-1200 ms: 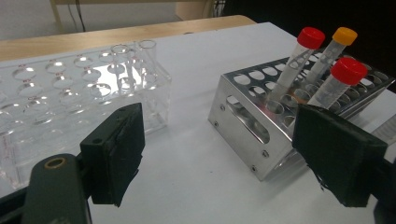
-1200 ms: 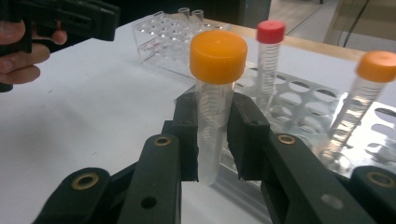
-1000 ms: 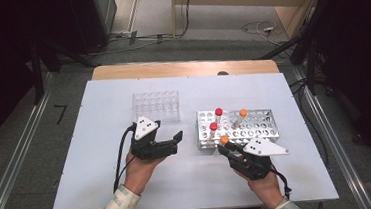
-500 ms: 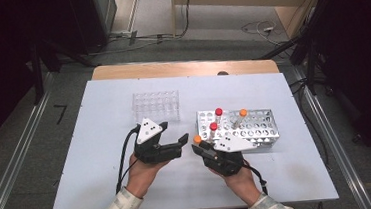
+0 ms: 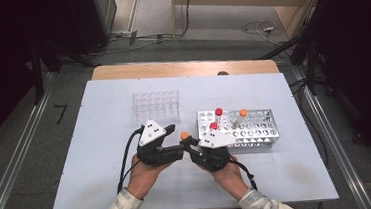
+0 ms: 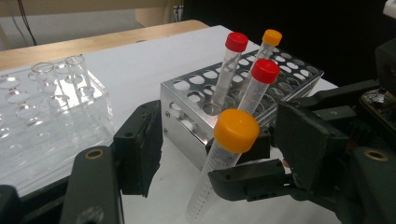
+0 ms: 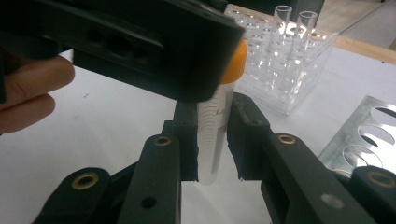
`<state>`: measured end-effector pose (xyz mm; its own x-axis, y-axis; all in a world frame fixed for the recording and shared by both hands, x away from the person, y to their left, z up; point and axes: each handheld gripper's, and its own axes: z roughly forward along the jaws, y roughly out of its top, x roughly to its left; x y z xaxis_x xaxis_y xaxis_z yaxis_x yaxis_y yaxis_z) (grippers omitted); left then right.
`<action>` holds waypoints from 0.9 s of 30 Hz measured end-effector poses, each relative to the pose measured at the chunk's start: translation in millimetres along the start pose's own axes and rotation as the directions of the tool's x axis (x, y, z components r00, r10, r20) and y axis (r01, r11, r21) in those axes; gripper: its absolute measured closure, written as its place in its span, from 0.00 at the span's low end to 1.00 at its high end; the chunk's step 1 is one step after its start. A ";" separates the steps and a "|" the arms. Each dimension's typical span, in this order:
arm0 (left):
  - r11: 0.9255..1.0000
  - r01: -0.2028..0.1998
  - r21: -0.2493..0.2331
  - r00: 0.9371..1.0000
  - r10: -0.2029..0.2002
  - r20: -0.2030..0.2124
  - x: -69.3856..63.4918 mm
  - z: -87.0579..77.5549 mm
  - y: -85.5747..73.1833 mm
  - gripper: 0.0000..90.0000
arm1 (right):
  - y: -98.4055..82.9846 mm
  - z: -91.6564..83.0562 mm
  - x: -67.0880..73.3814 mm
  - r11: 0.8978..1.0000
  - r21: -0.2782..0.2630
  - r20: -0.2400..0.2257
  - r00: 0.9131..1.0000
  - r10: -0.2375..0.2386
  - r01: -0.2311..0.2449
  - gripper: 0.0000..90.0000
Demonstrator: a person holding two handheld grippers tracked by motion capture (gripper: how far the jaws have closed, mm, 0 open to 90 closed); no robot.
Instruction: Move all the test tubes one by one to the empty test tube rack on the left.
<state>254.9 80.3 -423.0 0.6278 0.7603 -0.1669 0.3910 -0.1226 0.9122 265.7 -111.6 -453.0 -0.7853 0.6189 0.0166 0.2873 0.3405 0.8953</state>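
My right gripper (image 7: pixel 212 128) is shut on a clear tube with an orange cap (image 7: pixel 214 149), held upright just above the white table. In the high view this tube (image 5: pixel 185 135) sits between the two hands, with the right gripper (image 5: pixel 190 145) reaching left toward the left gripper (image 5: pixel 178 149). In the left gripper view the tube (image 6: pixel 229 154) stands between my left gripper's (image 6: pixel 223 140) jaws. Those jaws have just been closing, and a gap remains on both sides of the tube. The right gripper's jaws grip the tube lower down.
A metal rack (image 5: pixel 258 130) at right holds two red-capped tubes (image 5: pixel 219 113) and an orange-capped tube (image 5: pixel 243 113). A clear plastic rack (image 5: pixel 156 106) stands behind the left hand. The wooden table edge (image 5: pixel 180 68) runs along the far side.
The right gripper has carried the orange-capped tube leftward from beside the metal rack to the left gripper. The left jaws have narrowed around it.
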 end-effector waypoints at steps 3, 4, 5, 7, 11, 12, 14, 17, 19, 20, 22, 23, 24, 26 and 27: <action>1.000 -0.008 0.004 1.000 0.008 0.001 0.0 0.3 -0.7 0.44 | 1.5 1.2 2.3 1.000 -0.002 -0.005 1.000 -0.008 0.008 0.79; 1.000 -0.012 0.006 1.000 0.012 0.002 0.3 0.2 -0.8 0.47 | 1.9 1.6 2.6 1.000 -0.002 -0.005 1.000 -0.010 0.010 0.79; 1.000 -0.012 0.006 1.000 0.012 0.006 0.5 0.3 -1.0 0.49 | 2.2 2.2 2.5 1.000 -0.004 -0.007 1.000 -0.012 0.012 0.79; 1.000 -0.015 0.009 1.000 0.015 0.007 0.8 0.5 -1.3 0.53 | 2.7 3.2 2.6 1.000 -0.003 -0.006 1.000 -0.011 0.011 0.79; 1.000 -0.019 0.009 1.000 0.019 0.005 0.7 0.5 -1.9 0.63 | 3.0 4.1 3.5 1.000 -0.001 -0.008 1.000 -0.012 0.012 0.79; 1.000 -0.020 0.009 1.000 0.020 0.006 0.7 0.3 -1.9 0.67 | 3.0 4.3 3.7 1.000 -0.001 -0.007 1.000 -0.014 0.014 0.79; 1.000 -0.027 0.011 1.000 0.027 0.009 0.6 0.4 -2.0 0.71 | 2.8 4.8 3.6 1.000 0.001 -0.007 1.000 -0.013 0.013 0.79; 0.999 -0.031 0.013 0.999 0.031 0.009 0.6 1.0 -2.5 0.76 | 2.4 5.5 3.1 1.000 0.007 -0.006 1.000 -0.010 0.010 0.79; 0.999 -0.032 0.013 0.999 0.032 0.006 0.7 1.0 -2.5 0.77 | 2.2 5.7 3.2 1.000 0.008 -0.007 1.000 -0.009 0.009 0.79; 0.999 -0.030 0.013 1.000 0.030 0.007 0.8 0.9 -2.5 0.77 | 2.3 5.7 3.1 1.000 0.007 -0.007 1.000 -0.009 0.009 0.79; 1.000 -0.029 0.010 1.000 0.029 0.004 1.1 0.6 -2.4 0.77 | 2.3 5.4 3.1 1.000 0.007 -0.007 1.000 -0.008 0.008 0.78; 1.000 -0.030 0.010 1.000 0.030 0.005 1.3 0.7 -2.3 0.78 | 2.3 5.3 3.1 1.000 0.007 -0.010 1.000 -0.010 0.010 0.74; 1.000 -0.026 0.010 1.000 0.026 0.007 1.7 0.7 -2.3 0.78 | 2.4 5.0 3.1 1.000 0.004 -0.017 1.000 -0.013 0.013 0.71; 1.000 -0.024 0.008 1.000 0.024 0.002 2.9 0.6 -1.8 0.78 | 2.6 4.1 3.7 1.000 0.004 -0.024 1.000 -0.013 0.013 0.66; 1.000 -0.021 0.006 1.000 0.021 0.002 3.5 0.4 -1.6 0.78 | 2.7 3.8 3.5 1.000 0.005 -0.028 0.999 -0.017 0.017 0.62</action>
<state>256.7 82.8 -425.2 0.6372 0.7563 -0.1485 0.3814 -0.1421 0.9134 265.8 -105.8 -452.2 -0.8054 0.5925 0.0137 0.2763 0.3549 0.8932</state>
